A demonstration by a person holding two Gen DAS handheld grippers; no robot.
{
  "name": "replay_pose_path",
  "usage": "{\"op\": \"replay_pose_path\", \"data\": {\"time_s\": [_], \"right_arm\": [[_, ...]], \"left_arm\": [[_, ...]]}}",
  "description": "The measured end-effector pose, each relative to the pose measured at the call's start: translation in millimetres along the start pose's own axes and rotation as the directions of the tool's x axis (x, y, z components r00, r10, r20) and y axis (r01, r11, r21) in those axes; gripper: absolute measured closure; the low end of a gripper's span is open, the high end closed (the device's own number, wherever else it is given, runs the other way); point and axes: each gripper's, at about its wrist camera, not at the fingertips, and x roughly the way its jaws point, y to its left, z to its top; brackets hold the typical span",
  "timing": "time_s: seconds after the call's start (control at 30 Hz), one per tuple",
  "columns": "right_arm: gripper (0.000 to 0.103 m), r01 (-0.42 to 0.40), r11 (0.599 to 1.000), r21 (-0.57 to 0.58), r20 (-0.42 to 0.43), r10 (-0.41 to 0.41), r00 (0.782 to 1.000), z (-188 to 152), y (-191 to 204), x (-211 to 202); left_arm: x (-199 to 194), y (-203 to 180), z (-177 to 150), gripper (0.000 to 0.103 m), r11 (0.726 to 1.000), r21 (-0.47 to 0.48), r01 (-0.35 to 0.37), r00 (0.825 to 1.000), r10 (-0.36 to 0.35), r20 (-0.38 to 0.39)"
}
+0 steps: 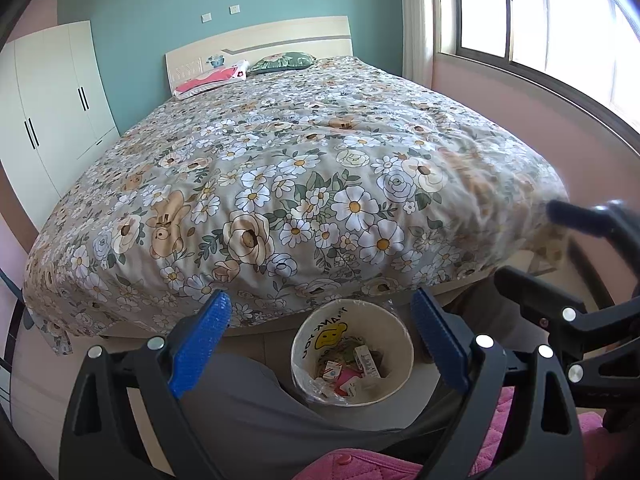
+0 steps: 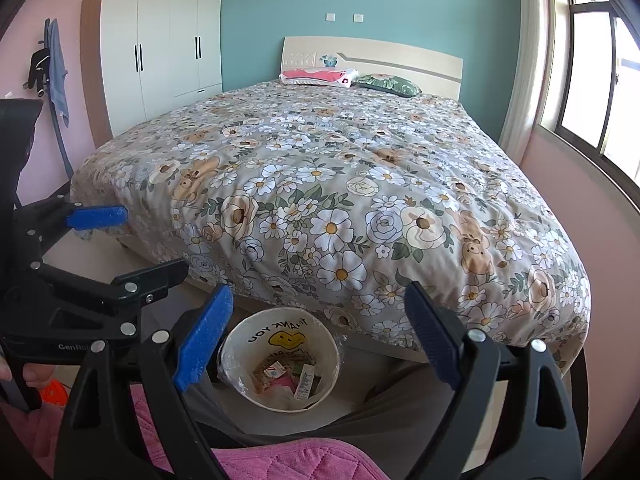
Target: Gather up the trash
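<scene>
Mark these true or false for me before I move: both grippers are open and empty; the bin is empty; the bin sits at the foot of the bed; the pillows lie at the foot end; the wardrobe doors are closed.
1. Both the left gripper and the right gripper are open and empty. True.
2. The bin is empty. False: small cartons and wrappers lie in it.
3. The bin sits on the floor at the foot of the bed. True.
4. The pillows lie at the foot end. False: they lie by the headboard.
5. The wardrobe doors are closed. True.
</scene>
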Motion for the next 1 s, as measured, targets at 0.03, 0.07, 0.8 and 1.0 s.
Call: {"op": "replay_pose_path", "data": {"time_s": [0.03,0.07,0.8,1.0], "right_arm": [[0.017,0.0,1.0,0.0,0.0,0.0,1.0,0.0,0.0,0.1],[0.017,-0.001,1.0,0.001,-0.001,0.001,1.0,-0.3,-0.1,0.4],[0.017,-0.007,1.0,0.009,-0.005,0.007,1.0,-2.5,2.6,0.4],[0.017,-0.005,1.0,0.013,-0.011,0.005,1.0,-2.9,1.5,0.4]], "left_arm": [[-0.6,0.1,0.4,0.01,1.0,0.002,-0.004,1.0,0.004,0.002],[-0.6,0.0,0.6,0.01,1.0,0.004,-0.008,1.0,0.008,0.003],[-1.9,-1.7,1.4,0.01,1.0,0.016,-0.021,1.0,0.021,0.004],[0.3,-1.4,1.0,0.01,1.0,0.004,-0.019,1.0,0.019,-0.021]]}}
